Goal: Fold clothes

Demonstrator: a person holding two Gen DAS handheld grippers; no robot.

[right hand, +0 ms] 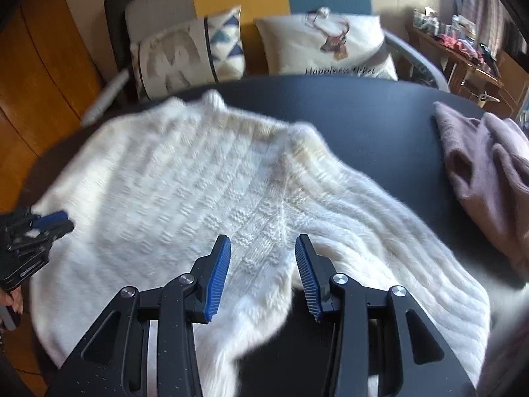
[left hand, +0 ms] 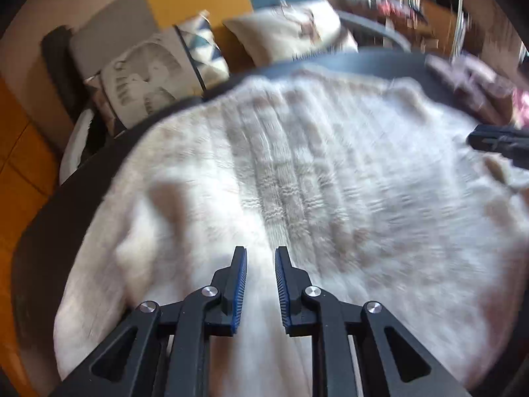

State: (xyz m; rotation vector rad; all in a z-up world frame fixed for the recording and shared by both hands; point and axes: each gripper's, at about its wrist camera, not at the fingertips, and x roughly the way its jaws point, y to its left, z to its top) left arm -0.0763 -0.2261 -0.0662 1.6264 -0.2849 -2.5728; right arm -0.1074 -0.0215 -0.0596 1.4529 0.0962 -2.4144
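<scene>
A white cable-knit sweater (left hand: 297, 172) lies spread flat on a dark round table (left hand: 49, 231); it also shows in the right wrist view (right hand: 185, 185), with a sleeve trailing to the right. My left gripper (left hand: 261, 254) hovers just above the sweater's near edge, jaws open a little and empty. My right gripper (right hand: 263, 243) is open and empty above the sweater's near hem. The right gripper's tip shows at the right edge of the left wrist view (left hand: 496, 142). The left gripper shows at the left edge of the right wrist view (right hand: 39, 225).
A pink garment (right hand: 489, 178) lies bunched on the table's right side. Behind the table (right hand: 380, 115) stands a sofa with patterned cushions (right hand: 191, 53) and a deer-print cushion (right hand: 327, 46). A cluttered wooden shelf (right hand: 463, 46) stands at the far right.
</scene>
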